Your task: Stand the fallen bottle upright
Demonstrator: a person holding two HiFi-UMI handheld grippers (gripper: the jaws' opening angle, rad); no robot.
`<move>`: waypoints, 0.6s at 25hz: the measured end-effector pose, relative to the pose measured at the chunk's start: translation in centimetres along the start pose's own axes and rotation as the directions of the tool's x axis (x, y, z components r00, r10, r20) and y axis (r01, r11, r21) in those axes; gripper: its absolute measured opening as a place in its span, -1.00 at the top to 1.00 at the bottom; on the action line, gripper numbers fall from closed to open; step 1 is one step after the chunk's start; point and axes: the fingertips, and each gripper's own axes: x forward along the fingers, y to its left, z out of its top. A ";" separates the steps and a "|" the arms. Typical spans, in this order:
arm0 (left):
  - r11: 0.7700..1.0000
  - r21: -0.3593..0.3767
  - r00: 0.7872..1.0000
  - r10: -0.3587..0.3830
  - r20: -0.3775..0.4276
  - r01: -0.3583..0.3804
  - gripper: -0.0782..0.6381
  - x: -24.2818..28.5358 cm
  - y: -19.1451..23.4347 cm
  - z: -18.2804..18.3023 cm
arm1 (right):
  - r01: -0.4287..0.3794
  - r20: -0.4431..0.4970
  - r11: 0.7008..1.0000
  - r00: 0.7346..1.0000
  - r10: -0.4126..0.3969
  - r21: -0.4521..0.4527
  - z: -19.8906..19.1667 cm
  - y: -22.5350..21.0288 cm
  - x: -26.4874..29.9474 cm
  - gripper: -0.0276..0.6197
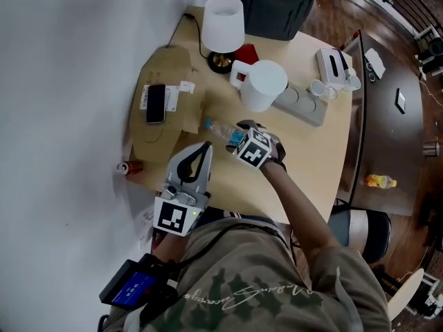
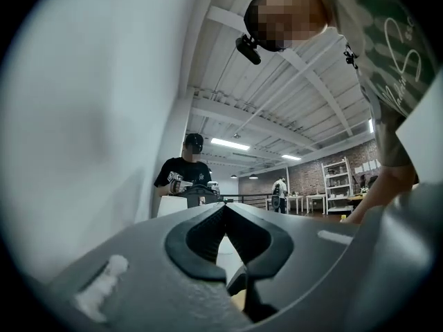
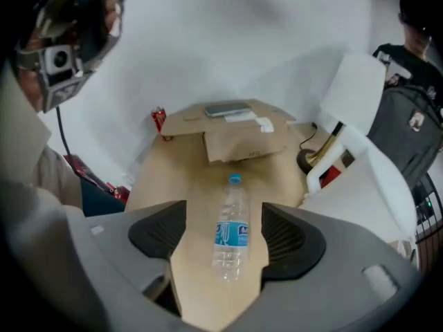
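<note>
Closest to us, we hold the left hand-held gripper (image 1: 205, 148) low over the near edge of the desk (image 1: 315, 161). In the left gripper view, the left hand-held gripper (image 2: 223, 210) has its jaws pressed together with nothing between them.

Just beyond it and to its right, we hold the right hand-held gripper (image 1: 237, 138) tilted down toward the desk, its marker cube facing up at us. In the right gripper view, the right hand-held gripper (image 3: 225, 235) has its jaws spread wide, and the bottle (image 3: 232, 235) lies between them. There is a gap of bare desk on each side, so neither pad (image 3: 160, 230) touches it.

The bottle (image 1: 220, 128) is clear, with a blue label and a blue cap. It lies on its side on the desk, its base toward the right hand-held gripper and its cap pointing away toward the cardboard (image 1: 169, 71).

The flattened cardboard carries a dark phone (image 1: 156, 103). A red can (image 1: 129, 167) lies at the left edge of the desk, by the wall.

Farther on, right of the cardboard, a white jug (image 1: 263, 85) stands beside a grey power strip (image 1: 304, 107). Behind them a lamp (image 1: 223, 23) with a white shade stands near the far edge, and a black bag (image 1: 273, 2) sits beyond the desk.
</note>
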 end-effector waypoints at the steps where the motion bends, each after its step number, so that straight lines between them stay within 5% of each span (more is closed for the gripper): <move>1: 1.000 -0.003 1.000 0.008 0.003 -0.008 0.78 0.1 0.1 0.0 | -0.019 -0.033 1.000 0.999 0.019 -0.002 0.0 -0.5 1.6 -0.14; 5: 0.999 -0.021 1.000 0.028 -0.011 -0.028 0.78 0.3 0.2 -0.9 | -0.066 -0.190 0.995 0.980 0.052 -0.069 -1.5 -1.6 7.5 -0.12; 8: 0.999 -0.038 0.999 0.025 -0.032 -0.026 0.78 0.6 0.1 -1.7 | -0.108 -0.352 0.975 0.935 0.033 -0.195 -4.9 -1.9 11.4 -0.11; 15: 0.998 -0.057 0.996 0.038 -0.078 -0.042 0.78 1.1 0.7 -3.4 | -0.136 -0.460 0.970 0.887 0.029 -0.202 -6.3 -1.2 13.9 -0.07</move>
